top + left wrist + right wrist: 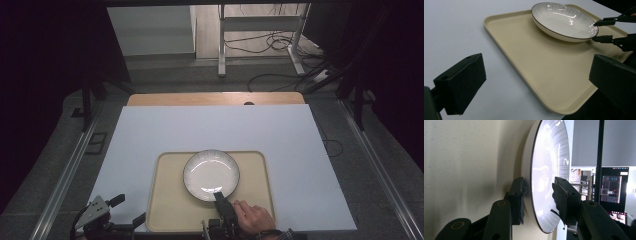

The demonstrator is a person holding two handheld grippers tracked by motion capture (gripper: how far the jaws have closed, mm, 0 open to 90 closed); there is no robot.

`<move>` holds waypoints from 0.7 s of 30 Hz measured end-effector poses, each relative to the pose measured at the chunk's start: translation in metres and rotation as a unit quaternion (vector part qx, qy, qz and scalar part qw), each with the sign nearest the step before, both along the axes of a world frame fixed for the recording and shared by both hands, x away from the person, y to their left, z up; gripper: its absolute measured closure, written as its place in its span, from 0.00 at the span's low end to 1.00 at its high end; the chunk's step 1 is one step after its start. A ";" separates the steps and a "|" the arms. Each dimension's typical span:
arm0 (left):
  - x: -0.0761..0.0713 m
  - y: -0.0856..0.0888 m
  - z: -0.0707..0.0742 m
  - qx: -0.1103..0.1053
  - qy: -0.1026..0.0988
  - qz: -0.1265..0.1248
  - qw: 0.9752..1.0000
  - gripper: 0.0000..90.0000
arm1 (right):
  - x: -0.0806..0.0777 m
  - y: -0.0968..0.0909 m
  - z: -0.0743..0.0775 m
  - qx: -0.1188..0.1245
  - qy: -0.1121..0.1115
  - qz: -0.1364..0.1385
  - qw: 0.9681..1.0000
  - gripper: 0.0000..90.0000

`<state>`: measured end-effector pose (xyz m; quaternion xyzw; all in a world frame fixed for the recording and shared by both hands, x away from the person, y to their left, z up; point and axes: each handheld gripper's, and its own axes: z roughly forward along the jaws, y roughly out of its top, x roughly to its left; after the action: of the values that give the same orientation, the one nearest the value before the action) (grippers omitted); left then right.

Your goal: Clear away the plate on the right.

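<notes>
A white plate (211, 172) with a thin dark rim lies flat on a beige tray (170, 205) near the table's front edge. My right gripper (218, 196), held by a hand, reaches the plate's near rim. In the right gripper view its jaws straddle that rim, one under the plate (549, 157) against the tray (461, 157), one over the inside, with a gap still showing; the gripper (539, 188) is open. The left gripper (128, 210) hovers open and empty off the tray's front left corner. From the left gripper view (537, 82) I see the tray (536, 57), the plate (564, 20) and the right gripper (600, 31).
A white sheet (215, 125) covers the table, with a wooden strip (215, 98) showing at the far edge. Beyond it stand metal frame legs (221, 50) and loose cables (270, 42) on the floor. Rails (65, 175) run along both sides.
</notes>
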<state>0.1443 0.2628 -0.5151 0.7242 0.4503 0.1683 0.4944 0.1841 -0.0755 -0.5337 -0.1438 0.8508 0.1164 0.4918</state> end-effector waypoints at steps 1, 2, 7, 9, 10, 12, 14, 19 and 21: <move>0.000 0.000 0.000 0.000 0.000 0.000 1.000 0.01 | -0.001 0.000 0.001 0.003 0.001 -0.001 1.000 0.68; 0.000 0.000 0.000 0.000 0.000 0.000 1.000 0.01 | -0.001 -0.001 0.002 0.003 0.000 0.001 1.000 0.68; 0.000 0.000 0.000 0.000 0.001 0.000 1.000 0.01 | -0.002 -0.002 0.004 0.009 0.001 -0.001 1.000 0.67; 0.000 0.000 0.000 0.001 0.001 0.000 1.000 0.01 | -0.002 -0.002 0.006 0.009 -0.001 0.002 1.000 0.67; 0.000 0.000 0.000 0.001 0.001 0.000 1.000 0.01 | -0.002 -0.003 0.006 0.010 -0.001 0.001 1.000 0.66; 0.000 0.000 0.000 0.001 0.001 0.000 1.000 0.01 | -0.003 -0.004 0.008 0.016 0.001 0.001 1.000 0.65; 0.000 0.000 0.000 0.001 0.001 0.000 1.000 0.01 | -0.003 -0.004 0.008 0.019 0.002 0.000 1.000 0.65; 0.000 0.000 0.000 0.001 0.001 0.000 1.000 0.01 | -0.002 -0.007 0.013 0.030 0.004 -0.002 1.000 0.63; 0.000 0.000 0.000 0.001 0.001 0.000 1.000 0.01 | -0.001 -0.009 0.015 0.034 0.000 -0.005 0.999 0.63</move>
<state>0.1446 0.2626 -0.5151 0.7252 0.4505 0.1676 0.4930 0.1834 -0.0845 -0.5185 -0.1223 0.8471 0.1428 0.4970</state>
